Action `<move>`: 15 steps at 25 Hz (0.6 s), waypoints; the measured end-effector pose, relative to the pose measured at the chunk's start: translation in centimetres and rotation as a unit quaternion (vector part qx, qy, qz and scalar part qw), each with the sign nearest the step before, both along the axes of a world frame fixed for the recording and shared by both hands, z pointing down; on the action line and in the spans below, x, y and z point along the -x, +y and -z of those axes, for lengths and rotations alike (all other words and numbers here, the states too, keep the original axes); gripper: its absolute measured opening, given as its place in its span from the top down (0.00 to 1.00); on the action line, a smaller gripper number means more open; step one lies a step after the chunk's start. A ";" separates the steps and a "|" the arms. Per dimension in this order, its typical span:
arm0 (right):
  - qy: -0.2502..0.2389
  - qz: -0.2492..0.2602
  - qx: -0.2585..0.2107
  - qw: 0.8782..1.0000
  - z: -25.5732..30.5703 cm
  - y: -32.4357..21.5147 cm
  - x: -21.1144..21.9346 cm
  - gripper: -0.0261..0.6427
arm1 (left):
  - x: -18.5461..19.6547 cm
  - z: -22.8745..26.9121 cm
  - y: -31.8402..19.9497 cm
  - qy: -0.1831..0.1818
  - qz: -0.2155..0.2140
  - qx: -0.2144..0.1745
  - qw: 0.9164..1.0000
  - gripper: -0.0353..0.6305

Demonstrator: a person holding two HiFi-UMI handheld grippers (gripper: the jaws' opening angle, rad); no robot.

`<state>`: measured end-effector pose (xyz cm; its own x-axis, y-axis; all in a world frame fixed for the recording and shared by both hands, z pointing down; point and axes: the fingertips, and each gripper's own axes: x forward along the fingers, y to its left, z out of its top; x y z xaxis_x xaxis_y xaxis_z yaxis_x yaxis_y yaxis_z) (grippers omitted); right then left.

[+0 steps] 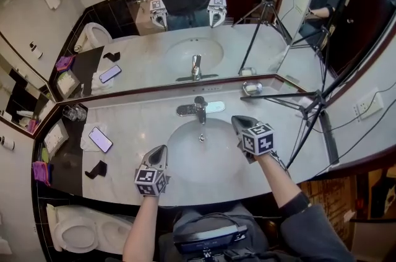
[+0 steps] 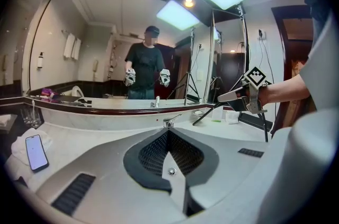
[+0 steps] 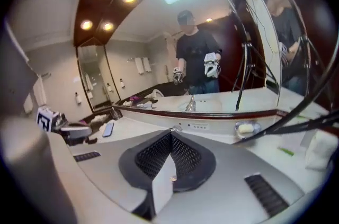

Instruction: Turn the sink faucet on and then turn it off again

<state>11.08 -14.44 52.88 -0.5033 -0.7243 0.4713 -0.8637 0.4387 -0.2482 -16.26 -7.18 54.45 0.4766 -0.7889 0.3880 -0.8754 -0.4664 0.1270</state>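
Head view: faucet (image 1: 199, 109) at sink (image 1: 185, 154) 12 o'clock, no stream seen; L tool (image 1: 162, 148) at its 7, R tool (image 1: 236, 121) at its 4, both pressed together, empty, off faucet; prob. between steps, next needs R tool onto faucet top.

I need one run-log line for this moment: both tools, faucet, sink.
left tool: shut, empty, at sink front edge | right tool: shut, empty, right of faucet, apart
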 end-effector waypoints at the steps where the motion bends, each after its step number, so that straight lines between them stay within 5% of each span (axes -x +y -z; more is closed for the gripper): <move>1: 0.034 0.010 -0.028 0.999 0.1 0.5 -0.2 0.96 | -0.1 0.0 0.0 0.000 -0.001 0.000 1.000 0.95; 6: 0.177 0.042 -0.111 0.977 0.7 3.4 -0.7 0.96 | -0.5 0.1 0.2 -0.004 -0.005 0.001 1.000 0.95; 15: 0.223 0.040 -0.119 0.967 -3.3 6.9 -2.2 0.96 | -0.5 -0.4 0.9 -0.009 -0.007 0.004 1.000 0.96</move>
